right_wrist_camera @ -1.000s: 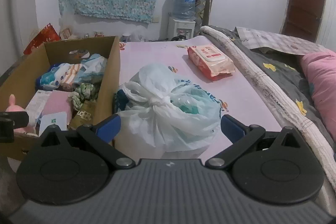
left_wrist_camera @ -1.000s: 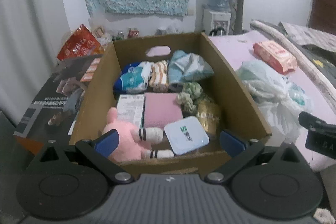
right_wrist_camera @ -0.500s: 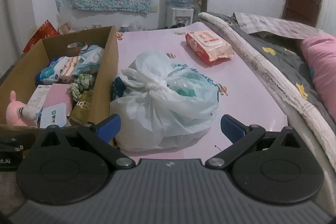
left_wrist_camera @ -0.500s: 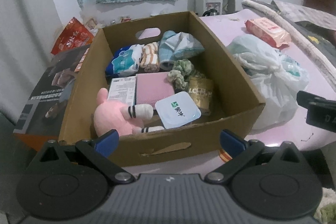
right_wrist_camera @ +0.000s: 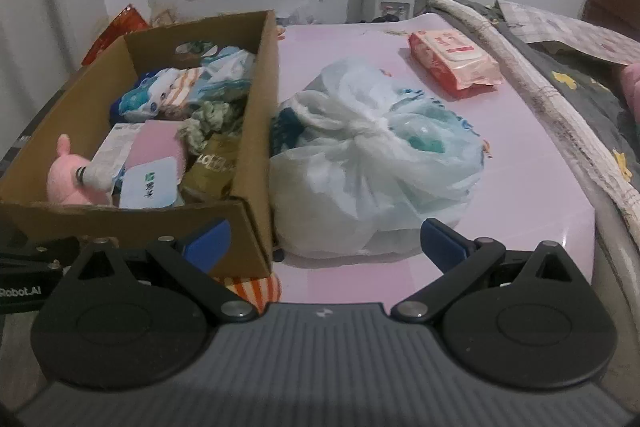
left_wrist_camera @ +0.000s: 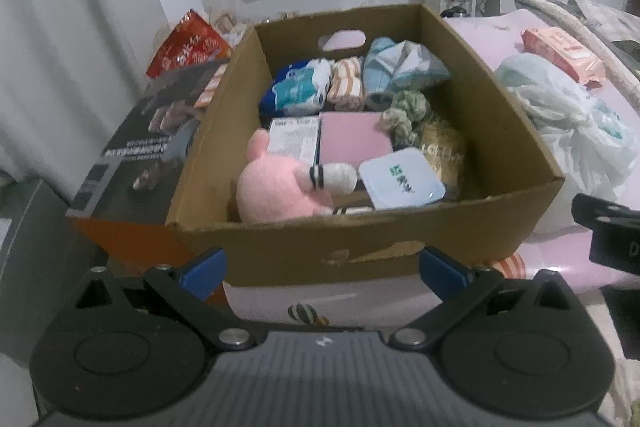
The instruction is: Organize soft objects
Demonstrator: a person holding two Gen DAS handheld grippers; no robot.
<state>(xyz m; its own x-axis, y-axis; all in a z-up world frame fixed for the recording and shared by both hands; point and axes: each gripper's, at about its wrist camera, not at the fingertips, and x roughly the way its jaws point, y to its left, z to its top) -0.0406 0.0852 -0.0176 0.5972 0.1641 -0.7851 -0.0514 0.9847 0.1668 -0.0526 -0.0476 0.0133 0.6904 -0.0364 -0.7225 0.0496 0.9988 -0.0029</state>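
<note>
We hold the left gripper [left_wrist_camera: 322, 269] spread wide and empty, just short of the near wall of the cardboard box [left_wrist_camera: 372, 251], which sits at the near left corner of the pink table [right_wrist_camera: 528, 187]. Our right gripper [right_wrist_camera: 324, 239] is likewise spread and holds nothing, with the tied white plastic bag [right_wrist_camera: 372, 163] lying beyond its fingers.

Inside the box, the pink plush toy [left_wrist_camera: 276, 187] leans in the near left corner, touching the near wall. A white lidded tub [left_wrist_camera: 402, 181] lies beside it, and a pink flat pack [left_wrist_camera: 352, 143] sits behind both. Rolled cloths [left_wrist_camera: 348, 87] line the far wall under the handle cutout, and a green scrunchie [left_wrist_camera: 408, 113] rests near the right wall. The box is nearly full; only thin gaps show along its walls.

The plastic bag presses against the box's right wall. Beyond the bag, a pack of wet wipes [right_wrist_camera: 454, 63] lies well apart, with bare tabletop around it. To the right of the bag the table runs open to its edge, where a rolled quilt [right_wrist_camera: 560, 115] borders it. A printed carton [left_wrist_camera: 144, 143] sits against the box's left wall.
</note>
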